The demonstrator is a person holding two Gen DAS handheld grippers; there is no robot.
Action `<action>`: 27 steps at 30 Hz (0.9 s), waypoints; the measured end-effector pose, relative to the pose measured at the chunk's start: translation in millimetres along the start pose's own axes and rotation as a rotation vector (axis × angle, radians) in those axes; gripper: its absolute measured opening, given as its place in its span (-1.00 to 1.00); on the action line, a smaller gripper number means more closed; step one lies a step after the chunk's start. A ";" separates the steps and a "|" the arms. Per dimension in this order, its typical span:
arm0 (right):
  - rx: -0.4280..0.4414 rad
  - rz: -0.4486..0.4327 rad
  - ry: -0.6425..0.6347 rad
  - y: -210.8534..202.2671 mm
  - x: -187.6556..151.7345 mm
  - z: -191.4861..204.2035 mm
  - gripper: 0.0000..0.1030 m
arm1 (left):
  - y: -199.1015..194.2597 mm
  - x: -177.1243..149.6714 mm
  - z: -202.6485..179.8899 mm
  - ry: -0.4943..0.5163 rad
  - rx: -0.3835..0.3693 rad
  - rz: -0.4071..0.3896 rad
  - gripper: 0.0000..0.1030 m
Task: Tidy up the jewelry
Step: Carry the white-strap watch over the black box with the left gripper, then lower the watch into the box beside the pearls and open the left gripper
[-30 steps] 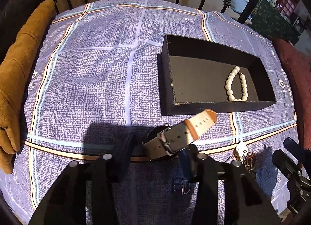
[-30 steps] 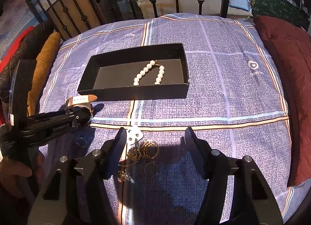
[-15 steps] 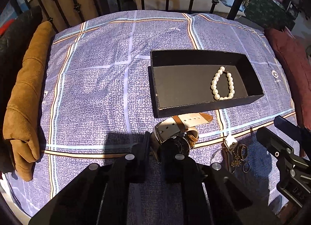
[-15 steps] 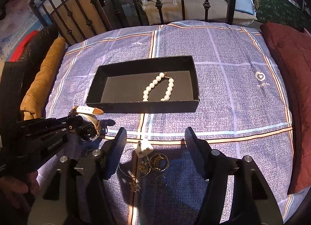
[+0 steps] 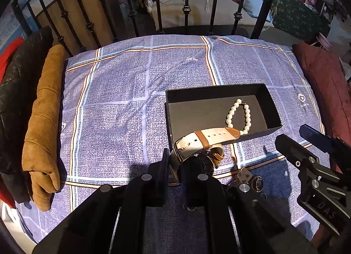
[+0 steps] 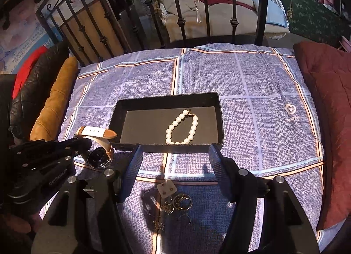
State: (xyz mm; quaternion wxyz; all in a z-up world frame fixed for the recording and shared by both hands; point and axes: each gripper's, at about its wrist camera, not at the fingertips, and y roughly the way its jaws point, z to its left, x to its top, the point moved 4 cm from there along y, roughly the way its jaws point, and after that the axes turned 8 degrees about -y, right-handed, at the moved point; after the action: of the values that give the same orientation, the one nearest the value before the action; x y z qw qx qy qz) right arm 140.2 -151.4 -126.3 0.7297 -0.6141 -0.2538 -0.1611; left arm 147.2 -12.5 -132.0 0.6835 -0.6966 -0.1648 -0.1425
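Note:
My left gripper (image 5: 175, 161) is shut on a wristwatch (image 5: 206, 138) with a white and tan strap and a dark face, held above the cloth just in front of the black box (image 5: 173, 122). The watch (image 6: 96, 142) also shows at the left of the right wrist view, at the box's (image 6: 166, 147) left front corner. A pearl bracelet (image 6: 182, 127) lies inside the box. My right gripper (image 6: 175, 161) is open and empty above a pile of rings and earrings (image 6: 169, 201) on the cloth.
The blue checked cloth (image 6: 252, 91) covers a cushion. A tan garment (image 5: 43, 122) and a black jacket (image 5: 13, 91) lie on the left, a dark red cushion (image 6: 329, 109) on the right. Black iron railings (image 5: 186, 1) stand behind.
My left gripper closed on the watch and lifted it off the cloth toward the box. Both views rose and pulled back; the right gripper stayed open.

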 end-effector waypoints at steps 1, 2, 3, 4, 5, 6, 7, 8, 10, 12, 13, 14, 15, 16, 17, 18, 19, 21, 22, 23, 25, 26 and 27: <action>-0.003 -0.002 -0.001 -0.3 1.2 -0.5 0.22 | -1.2 1.4 -1.4 0.000 -0.001 -0.003 -0.82; -0.007 -0.003 -0.002 -0.3 2.5 -1.3 0.20 | -2.4 2.9 -2.4 -0.001 -0.003 -0.006 -0.82; -0.004 -0.003 -0.001 -0.1 3.6 -1.8 0.20 | -3.4 4.8 -3.5 -0.002 -0.003 -0.009 -0.82; -0.005 -0.006 -0.001 0.1 5.2 -2.4 0.20 | -4.3 6.7 -4.6 -0.002 -0.002 -0.013 -0.82; -0.009 -0.010 -0.002 0.2 7.3 -3.2 0.20 | -5.6 9.3 -5.9 -0.002 -0.002 -0.019 -0.82; -0.012 -0.016 -0.002 0.2 9.0 -3.9 0.20 | -6.6 11.4 -7.4 0.000 -0.003 -0.025 -0.82; -0.013 -0.022 -0.001 0.1 11.2 -4.8 0.20 | -7.9 14.5 -9.1 0.002 -0.003 -0.033 -0.82; -0.014 -0.030 0.000 -0.2 14.1 -5.8 0.20 | -9.1 17.6 -10.6 0.003 -0.003 -0.041 -0.82; -0.018 -0.041 -0.003 -0.8 19.6 -7.4 0.20 | -10.3 24.4 -13.9 0.006 -0.002 -0.055 -0.82; -0.023 -0.052 -0.008 -0.8 25.6 -9.0 0.20 | -11.0 31.7 -17.3 0.007 -0.003 -0.069 -0.82; -0.027 -0.057 -0.009 -0.8 27.9 -10.0 0.20 | -11.2 35.2 -18.7 0.008 -0.002 -0.075 -0.82; -0.028 -0.063 -0.011 -0.4 30.8 -10.7 0.18 | -11.3 38.4 -19.7 0.008 -0.002 -0.081 -0.82; -0.032 -0.068 -0.012 0.1 32.9 -11.4 0.11 | -10.6 42.1 -21.3 0.008 -0.002 -0.086 -0.82; -0.036 -0.073 -0.014 0.7 34.6 -11.9 -0.29 | -10.0 44.4 -22.6 0.009 -0.002 -0.088 -0.82; -0.040 -0.067 -0.018 2.5 36.2 -12.5 -0.65 | -9.4 46.9 -23.8 0.011 -0.001 -0.091 -0.82; -0.047 -0.061 -0.017 4.6 37.1 -13.4 -0.73 | -8.7 48.9 -24.8 0.011 0.000 -0.092 -0.82; -0.044 -0.055 -0.014 6.2 37.6 -14.0 -0.80 | -7.7 50.6 -25.9 0.012 0.000 -0.093 -0.82; -0.030 -0.048 -0.009 9.8 37.5 -15.0 -0.87 | -5.0 52.4 -27.2 0.010 0.001 -0.091 -0.82; -0.023 -0.043 -0.012 11.2 36.9 -14.6 -0.93 | -3.5 52.9 -27.9 0.011 0.002 -0.090 -0.82; -0.020 -0.039 -0.015 13.1 36.8 -14.1 -0.93 | -1.6 53.0 -28.2 0.010 0.004 -0.088 -0.82; -0.013 -0.034 -0.018 16.2 36.5 -12.8 -0.93 | 3.7 53.2 -29.5 0.009 0.005 -0.078 -0.82; -0.012 -0.030 -0.019 18.5 36.6 -12.6 -0.93 | 5.6 53.3 -29.5 0.007 0.006 -0.076 -0.82; -0.007 -0.028 -0.019 20.2 36.9 -12.5 -0.93 | 7.5 53.9 -29.6 0.006 0.010 -0.073 -0.82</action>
State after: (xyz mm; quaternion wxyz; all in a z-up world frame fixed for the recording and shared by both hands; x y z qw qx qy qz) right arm 183.6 -156.9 -123.2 0.7227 -0.6147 -0.2687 -0.1664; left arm 199.9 -40.3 -115.2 0.6818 -0.6863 -0.1891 -0.1686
